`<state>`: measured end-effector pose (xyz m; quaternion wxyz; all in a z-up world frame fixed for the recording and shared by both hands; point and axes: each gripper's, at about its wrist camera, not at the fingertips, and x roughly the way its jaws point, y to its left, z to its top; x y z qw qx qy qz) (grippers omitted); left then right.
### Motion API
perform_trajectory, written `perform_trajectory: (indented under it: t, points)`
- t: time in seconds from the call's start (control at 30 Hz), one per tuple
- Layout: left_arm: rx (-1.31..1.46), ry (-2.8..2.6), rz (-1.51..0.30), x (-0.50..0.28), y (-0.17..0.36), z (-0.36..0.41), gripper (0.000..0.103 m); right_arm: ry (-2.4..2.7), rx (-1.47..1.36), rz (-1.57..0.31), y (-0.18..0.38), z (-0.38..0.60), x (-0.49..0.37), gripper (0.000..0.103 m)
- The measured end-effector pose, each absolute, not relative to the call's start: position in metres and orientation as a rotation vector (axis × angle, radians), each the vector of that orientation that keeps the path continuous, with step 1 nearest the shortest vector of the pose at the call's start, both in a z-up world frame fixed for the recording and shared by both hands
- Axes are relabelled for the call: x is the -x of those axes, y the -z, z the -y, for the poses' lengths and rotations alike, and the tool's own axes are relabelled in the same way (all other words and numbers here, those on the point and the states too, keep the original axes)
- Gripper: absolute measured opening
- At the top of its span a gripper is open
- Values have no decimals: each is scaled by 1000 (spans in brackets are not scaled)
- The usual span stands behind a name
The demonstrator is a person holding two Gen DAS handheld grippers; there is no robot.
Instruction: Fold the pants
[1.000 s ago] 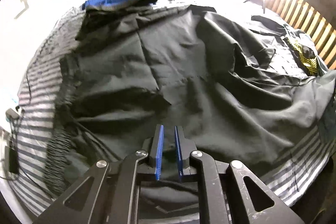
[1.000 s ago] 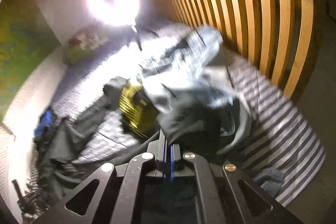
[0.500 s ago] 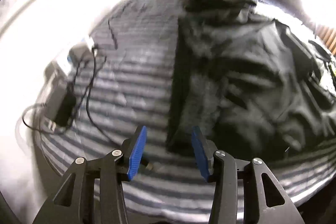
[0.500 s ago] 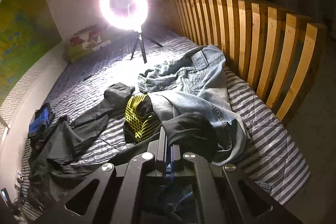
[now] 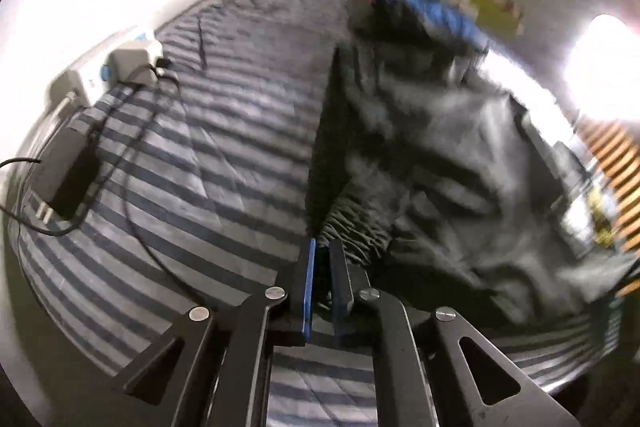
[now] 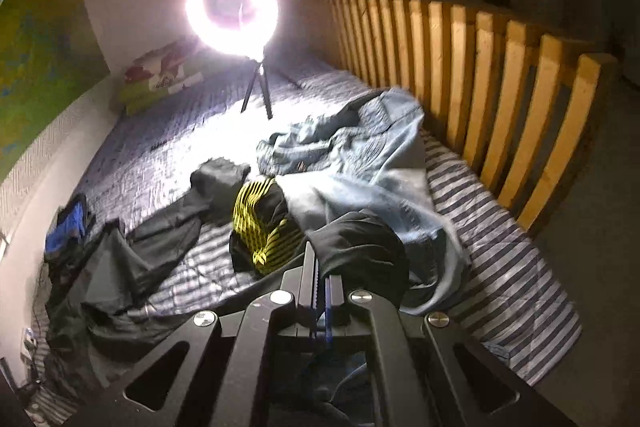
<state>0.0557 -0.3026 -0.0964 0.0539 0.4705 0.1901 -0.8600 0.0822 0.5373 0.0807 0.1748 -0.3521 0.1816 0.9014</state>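
The left tongs [image 5: 323, 247], which hung nearly shut over the middle of the dark pants [image 5: 432, 163] a second ago, have swung to the garment's gathered waistband edge, spread apart, and closed on it.

you have dark grey pants [image 5: 448, 163] spread on a bedspread [image 5: 224, 163] striped in grey and navy. your left gripper [image 5: 323, 267] is black with blue pads, and so is the right gripper [image 6: 320, 279]. beside the pale blue jeans [image 6: 360, 155] lies a black garment with yellow stripes [image 6: 260, 223]. the bed rail [image 6: 500, 75] is yellow wood.
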Motion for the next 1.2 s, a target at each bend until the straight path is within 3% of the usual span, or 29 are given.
perform_trajectory:
  t: [0.13,0.33,0.4,0.47,0.57,0.83,0.9,1.0,1.13,1.2]
  points:
    - [-1377,2659,-434,-66,61,301,5,-2581,925,-513,-104,-542,-95,2]
    - [-1350,2667,-439,-70,29,298,5,-2604,847,-551,-119,-545,-104,2]
    - [-1403,2576,-339,-55,47,297,4,-2567,797,-616,-99,-552,-95,2]
    - [-1505,2424,-161,-32,86,289,0,-2479,921,-552,-60,-555,-67,2]
    - [-1554,2357,-175,-23,116,290,0,-2375,1107,-489,-2,-557,-35,2]
    - [-1500,2519,-139,-41,88,275,0,-2365,1197,-397,17,-567,-33,2]
    - [-1551,2606,-87,-44,83,247,6,-2366,1210,-365,16,-564,-32,2]
    - [-1601,2789,148,-53,82,173,24,-2358,1225,-357,17,-563,-27,2]
    - [-1622,2962,650,-65,102,58,31,-2349,1227,-343,19,-559,-20,2]
    - [-1683,2982,840,-69,117,19,42,-2345,1236,-349,20,-559,-18,2]
